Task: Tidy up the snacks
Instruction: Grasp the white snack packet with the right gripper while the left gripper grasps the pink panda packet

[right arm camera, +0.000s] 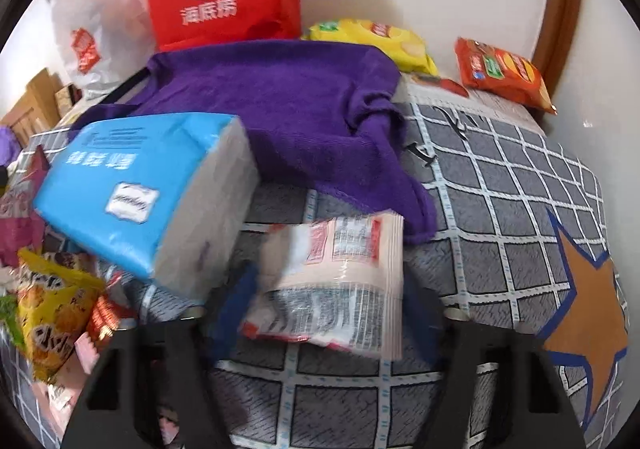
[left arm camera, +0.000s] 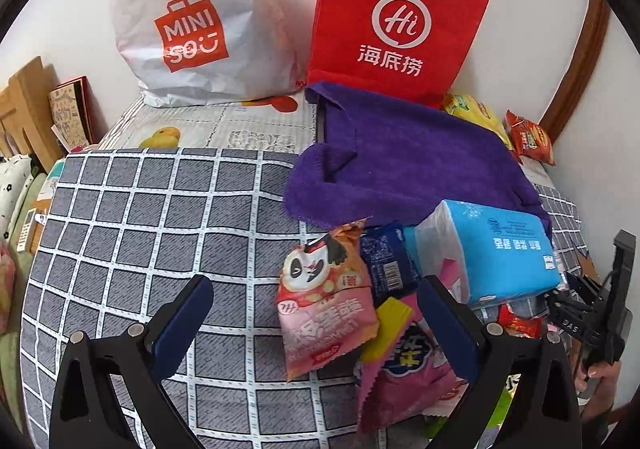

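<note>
A pink panda snack packet [left arm camera: 324,301] lies on the grey checked cloth [left arm camera: 140,229] between the wide-apart blue pads of my left gripper [left arm camera: 316,285], which is open and not touching it. Right of it lie a dark blue packet [left arm camera: 384,265] and a pink packet with a yellow corner [left arm camera: 408,369]. In the right wrist view, which is blurred, my right gripper [right arm camera: 328,305] has a white-and-pink packet [right arm camera: 332,281] between its fingers. Both pads appear to press on its sides.
A blue tissue pack [left arm camera: 496,249] [right arm camera: 148,185] leans on the snack pile. Behind it lies a purple towel [left arm camera: 400,161] [right arm camera: 288,105]. A red bag [left arm camera: 396,17] and a white bag [left arm camera: 192,21] stand at the wall. Yellow [right arm camera: 372,41] and orange [right arm camera: 504,73] packets lie at the back right.
</note>
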